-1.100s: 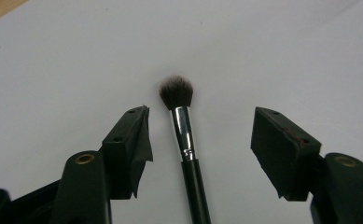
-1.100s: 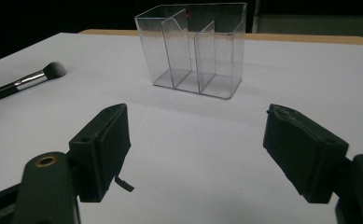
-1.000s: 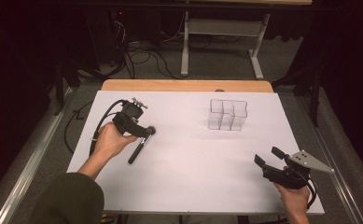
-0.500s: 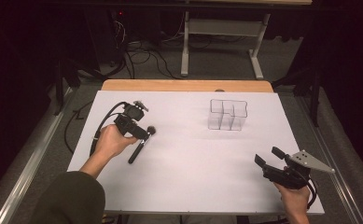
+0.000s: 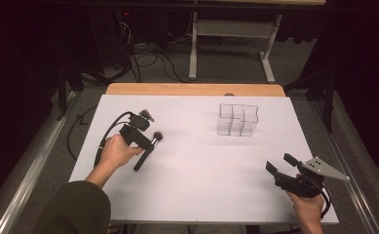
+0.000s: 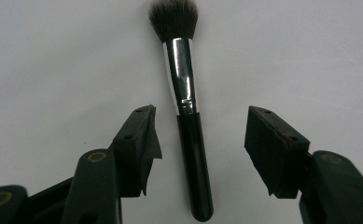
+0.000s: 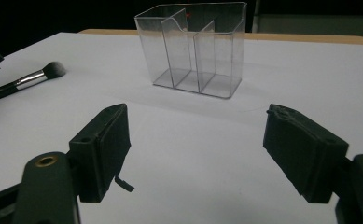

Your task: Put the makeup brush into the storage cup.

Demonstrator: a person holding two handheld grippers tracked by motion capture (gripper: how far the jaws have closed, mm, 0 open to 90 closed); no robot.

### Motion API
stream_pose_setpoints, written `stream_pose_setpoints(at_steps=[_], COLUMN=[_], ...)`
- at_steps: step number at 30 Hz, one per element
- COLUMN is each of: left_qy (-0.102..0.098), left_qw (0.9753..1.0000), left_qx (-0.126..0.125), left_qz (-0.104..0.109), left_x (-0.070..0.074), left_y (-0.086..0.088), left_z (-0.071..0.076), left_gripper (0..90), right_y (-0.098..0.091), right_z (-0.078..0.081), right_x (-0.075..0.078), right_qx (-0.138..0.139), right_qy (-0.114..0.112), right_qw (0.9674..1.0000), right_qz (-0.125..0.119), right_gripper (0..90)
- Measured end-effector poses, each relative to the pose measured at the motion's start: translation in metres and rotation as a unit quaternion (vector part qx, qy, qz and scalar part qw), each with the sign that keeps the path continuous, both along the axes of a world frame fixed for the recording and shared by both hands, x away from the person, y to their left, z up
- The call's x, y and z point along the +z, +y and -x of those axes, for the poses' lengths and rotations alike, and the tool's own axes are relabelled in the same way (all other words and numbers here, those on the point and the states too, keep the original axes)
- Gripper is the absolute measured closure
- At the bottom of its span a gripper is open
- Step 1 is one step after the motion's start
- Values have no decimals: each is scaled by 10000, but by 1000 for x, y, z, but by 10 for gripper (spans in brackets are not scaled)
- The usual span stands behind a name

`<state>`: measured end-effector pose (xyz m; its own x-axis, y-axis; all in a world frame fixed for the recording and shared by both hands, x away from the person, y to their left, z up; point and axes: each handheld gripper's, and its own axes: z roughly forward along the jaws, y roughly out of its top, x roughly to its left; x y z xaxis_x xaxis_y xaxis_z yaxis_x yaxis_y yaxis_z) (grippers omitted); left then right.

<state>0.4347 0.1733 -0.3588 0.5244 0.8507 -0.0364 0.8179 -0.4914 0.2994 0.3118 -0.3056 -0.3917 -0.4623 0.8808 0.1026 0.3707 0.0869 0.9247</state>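
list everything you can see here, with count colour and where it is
table: 1, white top with a wooden strip along its far edge, centre of the high view
makeup brush: 1, black handle, silver ferrule, dark bristles, lying flat on the table's left part, between the open jaws of the left gripper
clear organiser: 1, transparent, several compartments, empty, upright on the far right part of the table
desk frame: 1, pale grey, on the floor beyond the table
cables: several, black, on the floor beyond the table
left gripper: 1, black, open, over the brush handle
right gripper: 1, black, open, near right corner, facing the organiser
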Motion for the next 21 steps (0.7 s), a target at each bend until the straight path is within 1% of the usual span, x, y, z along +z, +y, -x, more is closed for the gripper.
stream_pose_setpoints(at_steps=[2,6,14,21], left_qy=[80,175,370,452], left_qw=[10000,9998,9992,9989], left_qx=[6,44,118,141], left_qz=[-12,-16,-100,-69], left_x=[-5,-11,-22,-30], left_y=[0,0,2,4], left_z=[-1,-2,-3,-2], left_gripper=[432,440,464,487], right_y=[0,0,0,0], right_z=[0,0,0,0], right_x=[0,0,0,0], right_qx=[-9,-10,-6,12], right_qy=[8,-9,10,-1], right_qw=[10000,10000,10000,10000], right_qz=[7,16,5,-2], right_gripper=[245,245,246,246])
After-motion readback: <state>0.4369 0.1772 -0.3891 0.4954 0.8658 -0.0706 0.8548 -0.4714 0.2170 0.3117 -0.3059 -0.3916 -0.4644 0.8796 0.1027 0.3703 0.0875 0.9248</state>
